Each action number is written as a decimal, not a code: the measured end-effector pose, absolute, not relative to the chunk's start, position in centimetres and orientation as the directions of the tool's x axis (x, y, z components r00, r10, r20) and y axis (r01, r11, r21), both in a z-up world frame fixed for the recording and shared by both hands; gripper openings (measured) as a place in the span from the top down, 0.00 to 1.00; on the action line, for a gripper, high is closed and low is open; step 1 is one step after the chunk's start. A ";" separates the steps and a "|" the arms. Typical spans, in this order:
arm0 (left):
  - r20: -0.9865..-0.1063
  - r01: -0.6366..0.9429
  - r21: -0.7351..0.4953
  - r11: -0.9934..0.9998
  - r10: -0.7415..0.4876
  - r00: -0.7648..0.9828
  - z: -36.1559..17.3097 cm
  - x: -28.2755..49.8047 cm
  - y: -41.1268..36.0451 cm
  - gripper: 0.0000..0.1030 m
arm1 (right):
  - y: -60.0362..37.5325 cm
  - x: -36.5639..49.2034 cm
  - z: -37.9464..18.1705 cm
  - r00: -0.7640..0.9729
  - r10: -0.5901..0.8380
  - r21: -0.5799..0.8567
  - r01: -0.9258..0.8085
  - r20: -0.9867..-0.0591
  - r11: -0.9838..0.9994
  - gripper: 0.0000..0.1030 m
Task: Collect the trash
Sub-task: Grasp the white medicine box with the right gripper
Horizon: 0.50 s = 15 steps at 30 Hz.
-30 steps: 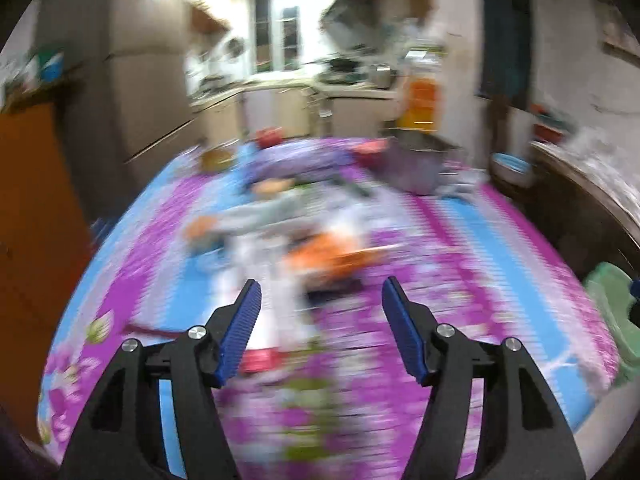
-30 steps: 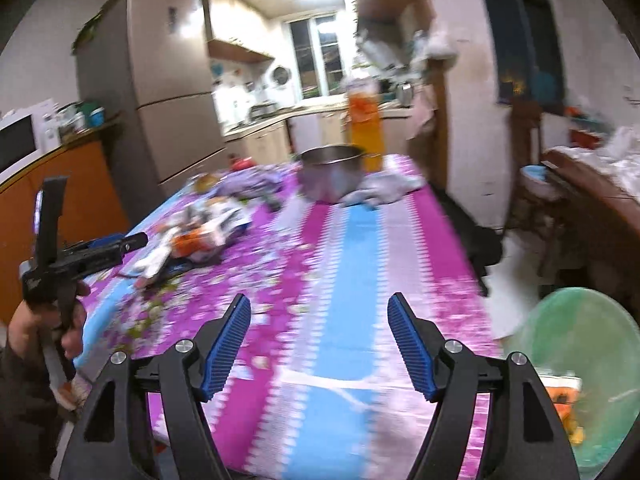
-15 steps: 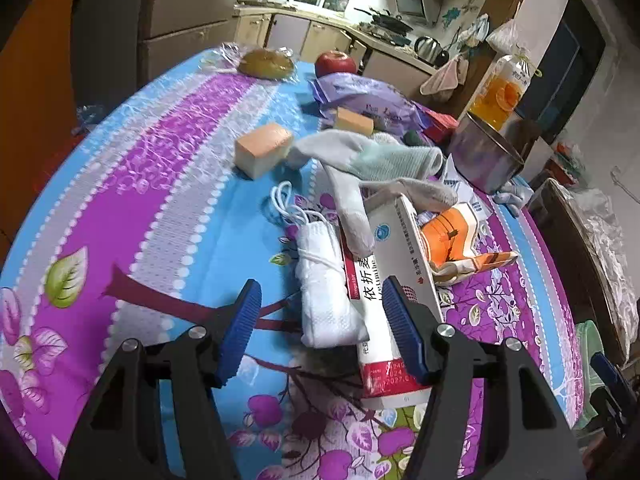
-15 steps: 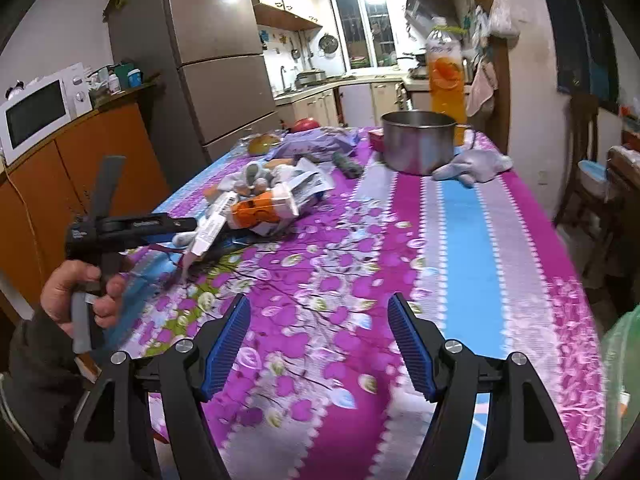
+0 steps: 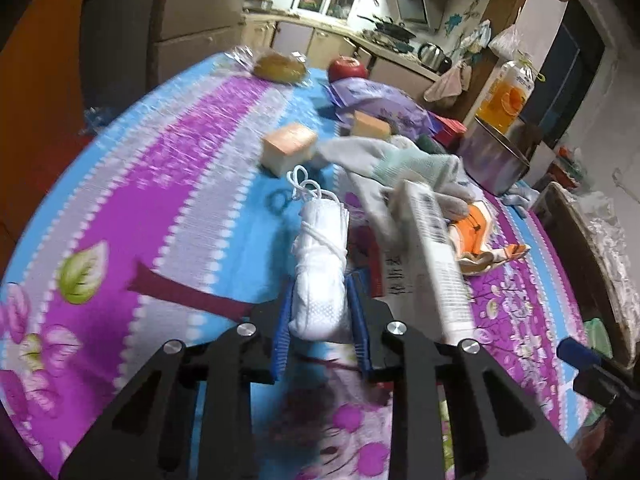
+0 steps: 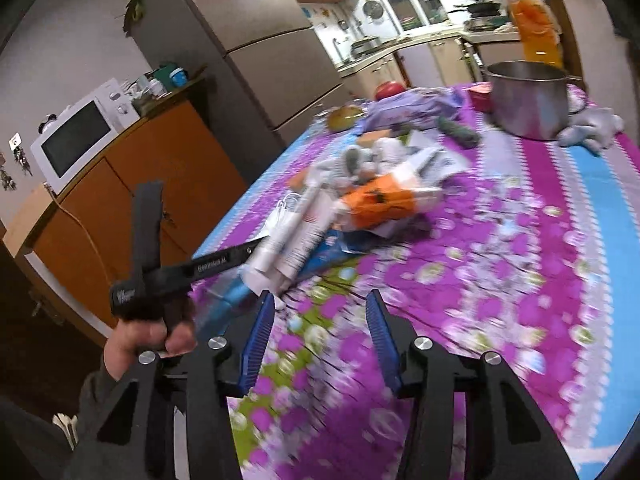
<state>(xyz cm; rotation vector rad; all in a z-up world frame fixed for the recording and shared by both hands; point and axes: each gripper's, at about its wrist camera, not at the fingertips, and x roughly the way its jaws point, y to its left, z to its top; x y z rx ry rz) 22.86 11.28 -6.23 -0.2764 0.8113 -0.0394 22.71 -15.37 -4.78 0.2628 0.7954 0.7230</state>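
A white folded mask bundle (image 5: 320, 276) tied with its strings lies on the flowered tablecloth (image 5: 168, 208). My left gripper (image 5: 320, 288) is closing on it, and both blue pads press its near end. Right beside it a long white box (image 5: 432, 256) stands tipped on its edge, with an orange wrapper (image 5: 476, 232) and a pale glove (image 5: 400, 164) behind. In the right wrist view the same heap shows as the orange wrapper (image 6: 384, 200) and the white boxes (image 6: 296, 232). My right gripper (image 6: 320, 296) hangs over the cloth just short of them, its jaws closing with nothing between.
A steel pot (image 6: 528, 100), a juice bottle (image 6: 534, 20), a purple bag (image 5: 380, 100), an apple (image 5: 348, 68), wrapped bread (image 5: 280, 68) and two sponge blocks (image 5: 288, 148) sit farther back. A hand (image 6: 148, 336) holds the left gripper's handle. A cabinet with a microwave (image 6: 80, 132) flanks the table.
The left gripper moved forward and down and closed on the white mask bundle; the white box tipped up. The right gripper swung left toward the trash heap and its jaws narrowed.
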 end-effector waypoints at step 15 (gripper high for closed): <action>-0.696 -0.064 -0.239 0.969 -0.125 0.707 -6.6 21.9 12.1 0.76 | -5.9 29.7 -5.8 0.454 0.586 0.407 -0.436 -0.671 0.803 0.55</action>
